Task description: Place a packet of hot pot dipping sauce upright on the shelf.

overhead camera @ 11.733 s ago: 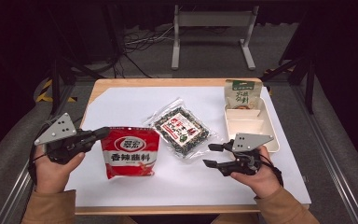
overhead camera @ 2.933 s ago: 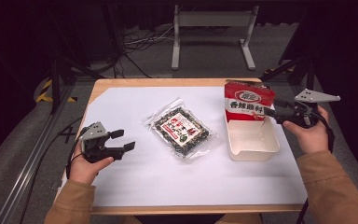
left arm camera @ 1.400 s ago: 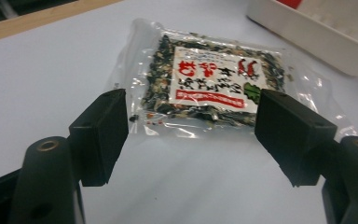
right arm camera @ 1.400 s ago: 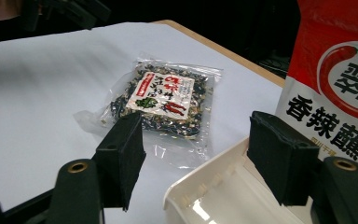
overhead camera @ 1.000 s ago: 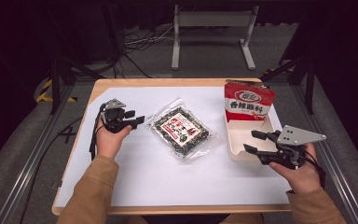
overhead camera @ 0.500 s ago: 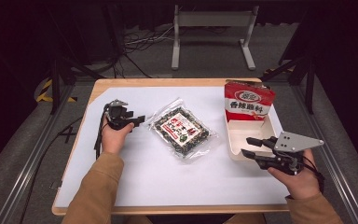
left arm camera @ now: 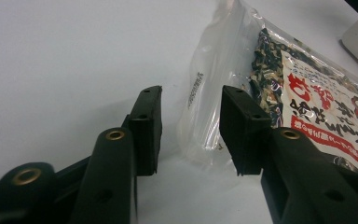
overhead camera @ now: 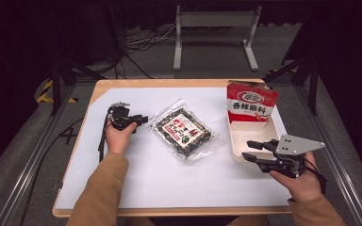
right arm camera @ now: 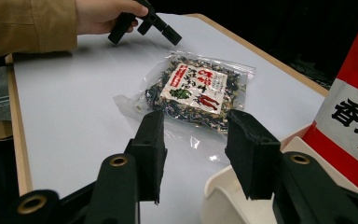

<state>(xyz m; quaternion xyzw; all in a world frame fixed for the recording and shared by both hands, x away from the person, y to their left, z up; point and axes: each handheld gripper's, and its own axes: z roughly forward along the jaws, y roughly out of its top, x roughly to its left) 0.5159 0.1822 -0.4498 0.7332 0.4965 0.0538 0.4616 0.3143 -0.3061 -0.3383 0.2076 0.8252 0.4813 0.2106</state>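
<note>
A clear bag of dark dried mix with a red-and-white label [overhead camera: 184,133] lies flat mid-table. My left gripper [overhead camera: 140,119] sits low at its left corner. In the left gripper view its jaws [left arm camera: 189,128] have just been closing and straddle the bag's clear sealed edge [left arm camera: 200,107], with gaps on both sides, so it is open. A red seasoning packet [overhead camera: 251,102] stands upright at the far end of a white tray [overhead camera: 234,141]. My right gripper [overhead camera: 250,150] hovers by the tray's near-left corner; its jaws [right arm camera: 200,149] have narrowed a little, open with nothing between them.
The white sheet [overhead camera: 136,183] covers most of the wooden table [overhead camera: 169,84]. The tray's rim [right arm camera: 219,186] sits just below my right jaws. A cable [overhead camera: 102,136] trails from the left gripper along the table's left side. Dark floor and metal stands lie beyond.
The left gripper has dipped toward the bag's corner and its jaws have narrowed. The right gripper has edged slightly left by the tray. Before that, the red packet went from the table into the tray.
</note>
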